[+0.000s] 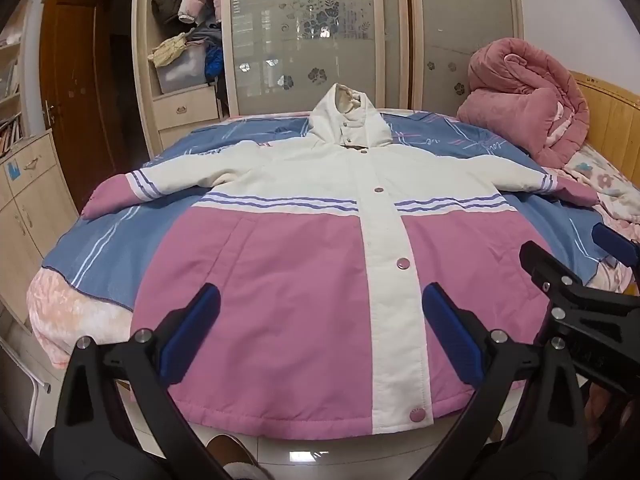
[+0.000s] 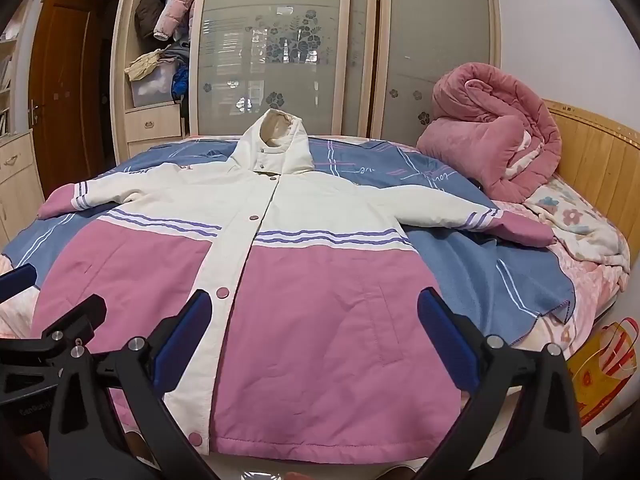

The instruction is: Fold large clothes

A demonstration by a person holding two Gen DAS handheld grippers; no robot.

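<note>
A large pink and white jacket (image 1: 288, 280) lies face up and buttoned on a blue blanket (image 1: 100, 248) on the bed, sleeves spread to both sides, hood at the far end. It also shows in the right wrist view (image 2: 320, 312). My left gripper (image 1: 320, 332) is open and empty, hovering above the jacket's hem over its left half. My right gripper (image 2: 314, 336) is open and empty above the hem over the right half. The right gripper also shows at the right edge of the left wrist view (image 1: 576, 264).
A rolled pink quilt (image 2: 492, 136) sits at the bed's far right by the wooden headboard (image 2: 592, 152). A wardrobe with frosted sliding doors (image 2: 280, 48) stands behind the bed. A brown door (image 1: 72, 80) and drawers (image 1: 24, 208) are at the left.
</note>
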